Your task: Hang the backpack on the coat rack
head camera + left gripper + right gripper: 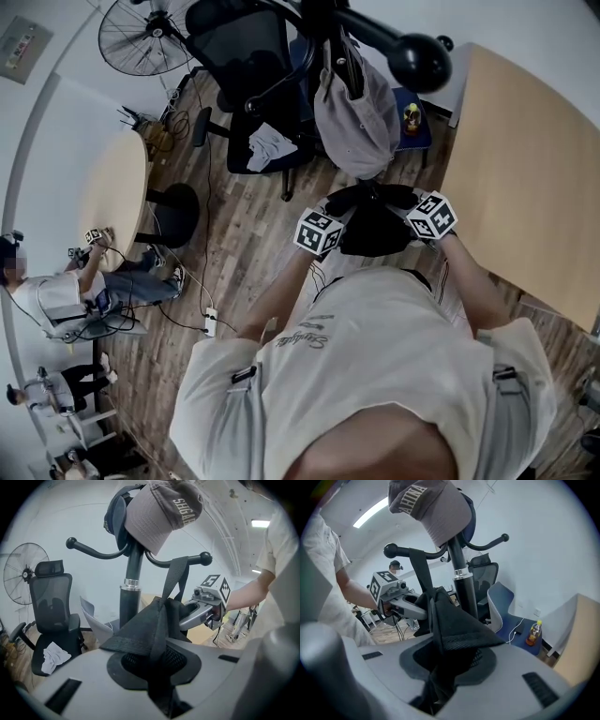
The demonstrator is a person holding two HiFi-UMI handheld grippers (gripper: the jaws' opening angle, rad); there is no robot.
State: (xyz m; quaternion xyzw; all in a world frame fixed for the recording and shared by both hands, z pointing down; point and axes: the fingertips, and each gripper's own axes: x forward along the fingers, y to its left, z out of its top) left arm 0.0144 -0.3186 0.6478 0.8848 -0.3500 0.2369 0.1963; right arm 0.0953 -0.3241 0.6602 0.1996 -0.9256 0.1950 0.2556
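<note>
The black backpack (375, 230) hangs between my two grippers just below the coat rack (419, 61). Its strap (176, 581) runs up and loops over a ball-tipped hook arm (204, 558); the same strap (423, 571) shows in the right gripper view. A grey cap (159, 513) sits on top of the rack's black pole (130, 597). My left gripper (161, 686) has a fold of backpack fabric pinched in its jaws. My right gripper (440, 686) holds a bunched fold on the opposite side. Each gripper faces the other across the bag, left gripper (401, 604) and right gripper (206, 611).
A black office chair (253, 84) with a white cloth on its seat and a floor fan (141, 37) stand behind the rack. A round table (112, 197) is at the left, a wooden table (525, 178) at the right. A blue chair (506, 611) and a bottle (533, 634) stand near it.
</note>
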